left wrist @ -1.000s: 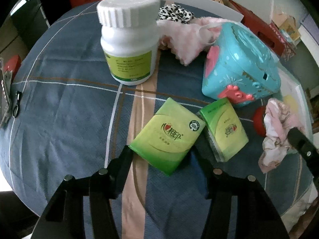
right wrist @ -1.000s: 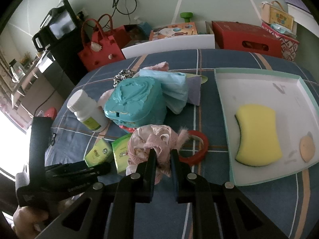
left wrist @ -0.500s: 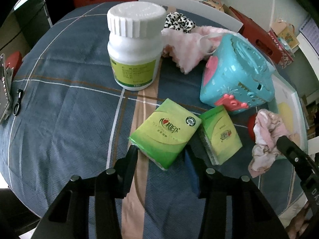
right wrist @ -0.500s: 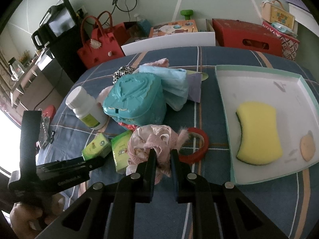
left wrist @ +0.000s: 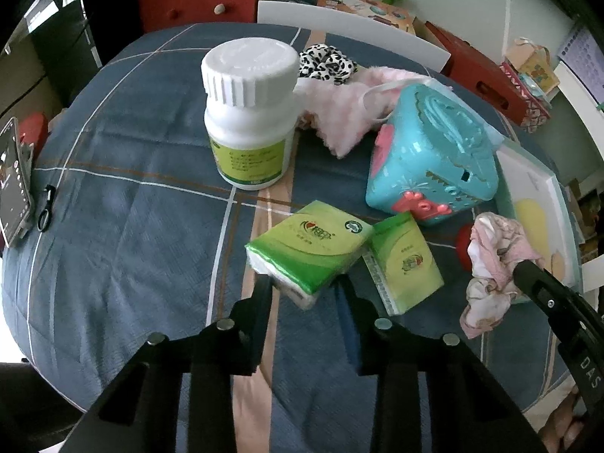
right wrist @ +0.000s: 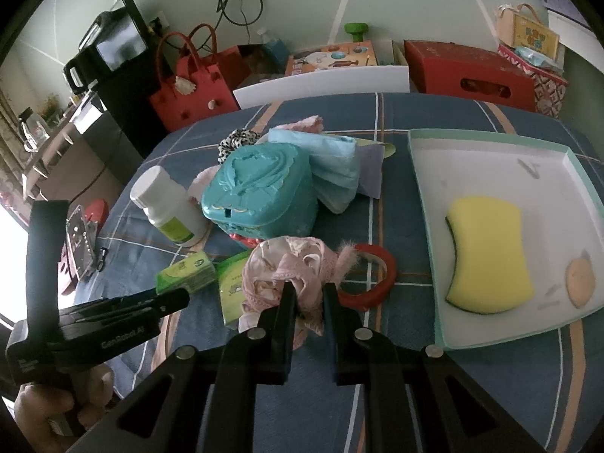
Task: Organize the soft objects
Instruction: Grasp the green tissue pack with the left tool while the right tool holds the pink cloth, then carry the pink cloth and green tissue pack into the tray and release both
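A green tissue pack (left wrist: 309, 249) sits between my left gripper's (left wrist: 304, 283) fingers. The jaws are closing and the pads touch its near corner, which is tipped up so its white underside shows. A second green pack (left wrist: 404, 264) lies just to its right on the blue checked cloth. My right gripper (right wrist: 305, 290) is shut on a crumpled pink fabric piece (right wrist: 290, 264) next to a red ring (right wrist: 381, 264). A white tray (right wrist: 490, 143) on the right holds a yellow sponge (right wrist: 487, 253).
A white pill bottle (left wrist: 249, 113) and a teal plastic box (left wrist: 434, 151) stand behind the packs. A pink fuzzy cloth (left wrist: 339, 113), a leopard scrunchie (left wrist: 326, 64) and blue face masks (right wrist: 332, 173) lie further back. A metal tool lies at the table's left edge.
My left gripper's jaws have narrowed onto the green tissue pack and the gripper has risen, tipping the pack's near end up. The right gripper and pink fabric have stayed put.
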`<state>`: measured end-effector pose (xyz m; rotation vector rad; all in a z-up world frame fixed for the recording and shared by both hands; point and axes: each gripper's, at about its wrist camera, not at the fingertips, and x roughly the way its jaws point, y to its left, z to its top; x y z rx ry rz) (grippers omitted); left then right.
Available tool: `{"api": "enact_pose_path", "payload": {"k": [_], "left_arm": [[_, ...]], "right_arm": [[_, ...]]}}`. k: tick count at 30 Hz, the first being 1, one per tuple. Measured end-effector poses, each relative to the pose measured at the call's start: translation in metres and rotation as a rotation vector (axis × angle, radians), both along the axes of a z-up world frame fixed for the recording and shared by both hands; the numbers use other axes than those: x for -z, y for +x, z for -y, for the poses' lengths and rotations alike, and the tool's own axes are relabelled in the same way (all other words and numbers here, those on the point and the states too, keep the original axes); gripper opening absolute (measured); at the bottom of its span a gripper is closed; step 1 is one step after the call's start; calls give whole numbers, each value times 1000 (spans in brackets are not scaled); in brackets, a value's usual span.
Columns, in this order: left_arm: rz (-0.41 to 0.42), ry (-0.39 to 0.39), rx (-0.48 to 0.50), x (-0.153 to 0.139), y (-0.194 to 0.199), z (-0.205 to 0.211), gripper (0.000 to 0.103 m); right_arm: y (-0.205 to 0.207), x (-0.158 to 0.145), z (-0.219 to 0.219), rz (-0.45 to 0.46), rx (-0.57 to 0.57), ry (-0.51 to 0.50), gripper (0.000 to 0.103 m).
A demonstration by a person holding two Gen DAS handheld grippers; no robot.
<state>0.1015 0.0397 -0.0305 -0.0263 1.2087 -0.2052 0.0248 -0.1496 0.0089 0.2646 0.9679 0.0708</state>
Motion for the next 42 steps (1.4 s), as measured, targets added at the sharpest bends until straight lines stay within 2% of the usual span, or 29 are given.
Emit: {"api": "enact_pose_path", "payload": {"k": [8,10,11,12,14,19,24,30,36,37,39,42], "left_arm": [[-78,-9,10,13,4,-2,35],[-84,-6,13,13,4,-1,38],[-81,-2,16,11,4,0,44],[-75,8,18,11,5,2,52],[-56,39,22,7,7,3,59],[-12,139,58,0,16,15,64],[-4,211,110,0,24,31,71],[-24,208,104,4,33,46,71],[-39,167,58,2,39,34,71],[-37,163,55,2,38,33,70],[-33,160,55,-2,36,32,62],[-31,157,60,-8,27,25,61]], "right_arm": [[1,2,0,-9,0,5,15],[1,2,0,-11,0,6,15],[1,3,1,-13,0,7,15],[1,3,1,-14,0,8,15],[2,5,2,-20,2,9,15],[1,7,4,-28,7,13,15],[1,7,5,-29,6,17,15],[1,7,6,-29,3,23,15],[1,7,7,-29,4,26,15],[1,7,7,-28,5,26,15],[1,7,7,-28,5,27,15],[1,7,7,-27,5,29,15]]}}
